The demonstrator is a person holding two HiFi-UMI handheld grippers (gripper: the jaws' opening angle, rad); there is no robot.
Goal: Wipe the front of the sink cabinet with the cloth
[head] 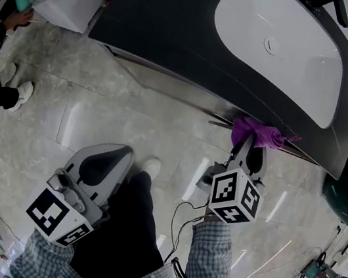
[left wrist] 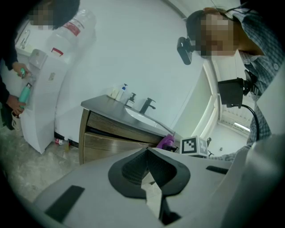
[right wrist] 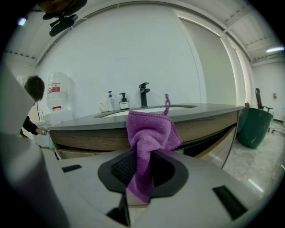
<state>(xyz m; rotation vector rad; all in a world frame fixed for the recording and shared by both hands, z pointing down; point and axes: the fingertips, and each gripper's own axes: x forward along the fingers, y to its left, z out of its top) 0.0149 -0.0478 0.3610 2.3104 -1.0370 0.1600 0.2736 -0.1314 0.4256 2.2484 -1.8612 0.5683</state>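
Our right gripper (right wrist: pixel 140 180) is clamped on a purple cloth (right wrist: pixel 149 131), held up near the cabinet front (right wrist: pixel 84 139). Soft, light and floppy, it seems best pinched mid-bunch. Our left gripper (left wrist: pixel 149 176) is closed, empty.

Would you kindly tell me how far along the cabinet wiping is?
Done: the purple cloth is clamped in the right claw. In hand: it is held up close to the cabinet front, contact unclear. Remaining: the wiping; no wiped patch shows. The left claw hangs shut, empty.
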